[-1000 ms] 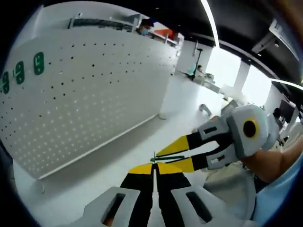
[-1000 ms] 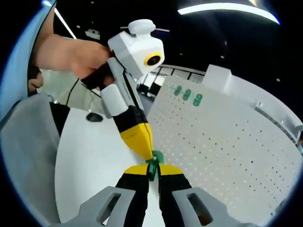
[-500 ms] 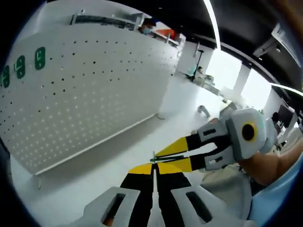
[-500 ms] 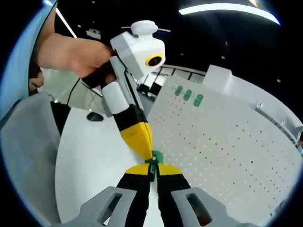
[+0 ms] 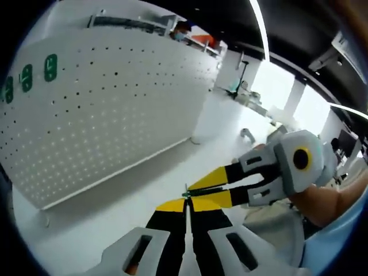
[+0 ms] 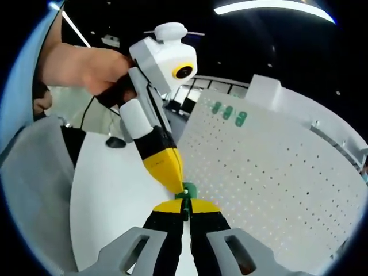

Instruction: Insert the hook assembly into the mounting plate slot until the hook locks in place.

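A small green hook piece (image 6: pixel 188 191) with a thin metal part (image 5: pixel 186 194) hangs in the air between both grippers. My right gripper (image 6: pixel 185 202) is shut on its green body. My left gripper (image 5: pixel 187 201) is shut on the thin part, jaws pressed together. In the right gripper view the left gripper (image 6: pixel 179 185) comes down from the upper left and meets the hook tip to tip. In the left gripper view the right gripper (image 5: pixel 190 194) reaches in from the right. The white perforated mounting plate (image 5: pixel 103 109) (image 6: pixel 276 167) stands upright on the table, apart from the hook.
Three green hooks (image 5: pixel 50 67) (image 6: pixel 228 113) sit in a row near the plate's top corner. The white tabletop (image 5: pixel 115 213) runs along the plate's foot. A dark object (image 6: pixel 115 142) lies on the table behind. A hand (image 6: pixel 86 69) holds the left gripper.
Both views have shifted slightly with the hands. Both grippers stay shut on the hook, tip to tip, as before.
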`<state>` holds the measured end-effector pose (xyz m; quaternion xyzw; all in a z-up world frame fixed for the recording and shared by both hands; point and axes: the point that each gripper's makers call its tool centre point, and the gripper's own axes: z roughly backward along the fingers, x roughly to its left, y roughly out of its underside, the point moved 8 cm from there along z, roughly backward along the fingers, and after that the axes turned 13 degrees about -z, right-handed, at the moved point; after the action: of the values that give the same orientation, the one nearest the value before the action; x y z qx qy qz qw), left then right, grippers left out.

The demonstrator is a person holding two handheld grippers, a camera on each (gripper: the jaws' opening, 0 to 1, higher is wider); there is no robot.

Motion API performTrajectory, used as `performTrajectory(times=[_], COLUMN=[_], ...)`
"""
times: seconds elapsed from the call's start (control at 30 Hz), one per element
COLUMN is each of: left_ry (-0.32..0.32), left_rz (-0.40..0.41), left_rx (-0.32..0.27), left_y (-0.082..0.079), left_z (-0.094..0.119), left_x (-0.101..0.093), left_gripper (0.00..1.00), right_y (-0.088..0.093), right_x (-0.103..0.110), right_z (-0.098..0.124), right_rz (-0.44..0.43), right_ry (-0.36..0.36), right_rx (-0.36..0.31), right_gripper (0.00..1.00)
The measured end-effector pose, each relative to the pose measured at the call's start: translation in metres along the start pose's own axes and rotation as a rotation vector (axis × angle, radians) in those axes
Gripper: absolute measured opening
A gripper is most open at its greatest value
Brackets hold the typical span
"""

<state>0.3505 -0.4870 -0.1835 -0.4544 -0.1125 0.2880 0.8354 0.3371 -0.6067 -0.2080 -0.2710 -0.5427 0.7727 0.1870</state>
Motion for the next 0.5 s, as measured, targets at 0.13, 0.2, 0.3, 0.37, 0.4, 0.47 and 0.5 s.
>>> performTrajectory(times=[0.13,0.2,0.3,0.37,0.4,0.47,0.5], left_ry=[-0.009,-0.011,-0.013,-0.010,-0.010,-0.020,-0.028], left_rz=[-0.057,-0.073,-0.099,-0.114,-0.117,-0.140,-0.149], left_rx=[-0.010,-0.007,-0.014,-0.017,-0.018,-0.039,-0.055], left_y=[-0.0005,0.0004,0.0009,0.0017,0.0020,0.0012,0.0004], left_z=[-0.0002,-0.0008,-0.0010,-0.0012,-0.0012,-0.0005,0.0002], left_x=[-0.0007,-0.0015,-0.0017,-0.0030,-0.0029,-0.0030,-0.0029], left_gripper=[0.02,0.03,0.03,0.04,0.05,0.07,0.10], right_y=[-0.0019,-0.0022,-0.0037,-0.0047,-0.0047,-0.0047,-0.0048], right_x=[-0.0010,-0.0010,-0.0021,-0.0036,-0.0038,-0.0044,-0.0047], right_z=[-0.0007,-0.0008,-0.0002,0.0001,0.0001,-0.0001,-0.0001], right_rz=[-0.016,-0.018,-0.024,-0.032,-0.029,-0.033,-0.030], right_ry=[0.003,0.004,0.012,0.017,0.020,0.019,0.022], right_rx=[0.010,0.011,0.004,0.003,0.003,0.006,0.006], right_gripper=[0.00,0.00,0.00,0.00,0.00,0.00,0.00])
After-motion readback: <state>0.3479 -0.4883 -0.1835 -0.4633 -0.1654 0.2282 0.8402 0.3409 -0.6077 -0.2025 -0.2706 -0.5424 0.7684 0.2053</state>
